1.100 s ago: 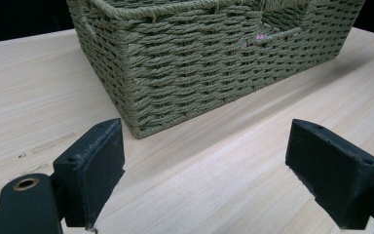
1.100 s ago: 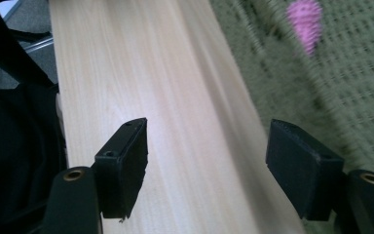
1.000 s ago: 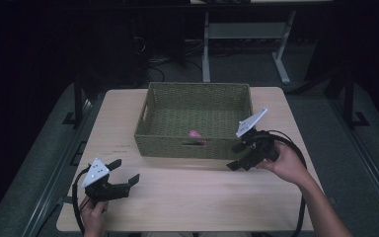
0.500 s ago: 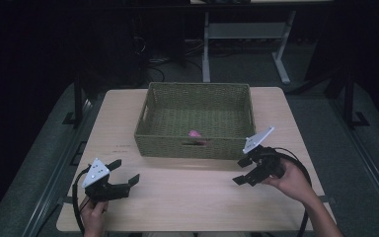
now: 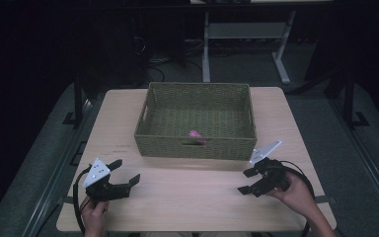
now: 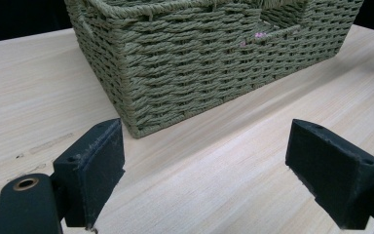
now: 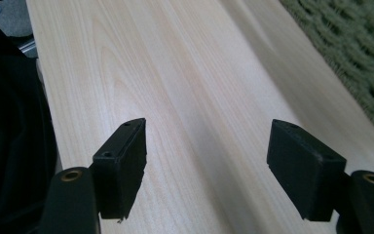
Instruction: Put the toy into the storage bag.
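A green woven basket (image 5: 237, 143) stands at the middle back of the light wooden table (image 5: 187, 192). A small pink thing (image 5: 194, 134) lies inside it near the front wall, and it peeks through the handle slot in the left gripper view as a pink speck (image 6: 259, 35). My left gripper (image 5: 125, 171) rests near the table's front left, open, nothing between its jaws, pointing at the basket's corner (image 6: 126, 97). My right gripper (image 5: 246, 181) sits at the front right, open and empty, low over bare wood (image 7: 199, 122), with the basket wall (image 7: 365, 58) to its right.
A table frame with metal legs (image 5: 206, 54) stands behind on the dark floor. Cables (image 5: 153, 59) lie on the floor beyond the table. The table's front edge (image 5: 187, 229) is close to both hands. Dark rails run along both table sides.
My right gripper has drawn back from the basket's front right corner toward the table's front right and lowered. The left gripper has stayed in place.
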The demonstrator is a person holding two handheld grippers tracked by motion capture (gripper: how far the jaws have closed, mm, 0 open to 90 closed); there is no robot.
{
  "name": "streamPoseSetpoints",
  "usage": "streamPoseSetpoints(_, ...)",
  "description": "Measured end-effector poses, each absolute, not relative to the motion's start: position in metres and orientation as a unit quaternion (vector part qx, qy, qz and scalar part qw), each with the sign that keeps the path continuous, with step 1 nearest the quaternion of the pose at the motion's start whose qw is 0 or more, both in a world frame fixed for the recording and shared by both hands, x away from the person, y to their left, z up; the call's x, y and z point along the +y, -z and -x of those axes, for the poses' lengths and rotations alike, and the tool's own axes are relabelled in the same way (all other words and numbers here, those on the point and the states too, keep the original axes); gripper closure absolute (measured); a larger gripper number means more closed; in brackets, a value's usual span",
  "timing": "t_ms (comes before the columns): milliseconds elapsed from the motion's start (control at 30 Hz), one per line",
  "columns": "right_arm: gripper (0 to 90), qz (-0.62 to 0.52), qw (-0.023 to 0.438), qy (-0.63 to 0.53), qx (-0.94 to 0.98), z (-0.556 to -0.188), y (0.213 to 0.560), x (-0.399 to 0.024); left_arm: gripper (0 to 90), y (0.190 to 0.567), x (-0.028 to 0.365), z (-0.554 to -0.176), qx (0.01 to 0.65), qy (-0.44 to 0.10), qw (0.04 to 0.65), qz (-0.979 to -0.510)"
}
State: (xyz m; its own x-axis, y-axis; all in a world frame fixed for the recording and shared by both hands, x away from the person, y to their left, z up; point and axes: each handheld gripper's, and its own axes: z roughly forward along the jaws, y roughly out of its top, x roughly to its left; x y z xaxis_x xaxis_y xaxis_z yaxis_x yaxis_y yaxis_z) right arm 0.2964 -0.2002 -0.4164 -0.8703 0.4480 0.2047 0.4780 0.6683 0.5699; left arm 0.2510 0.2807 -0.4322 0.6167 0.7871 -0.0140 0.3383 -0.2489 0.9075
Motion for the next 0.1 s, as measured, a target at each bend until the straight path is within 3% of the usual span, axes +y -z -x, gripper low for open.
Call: streamPoseSetpoints(100, 29.0, 0.257, 0.016, 0.319, -0.912, -0.2914, 0.4219, -0.1995, 13.8, 0.4326, 0.2801, -0.2517, 0.371, -0.232, 0.485, -0.757)
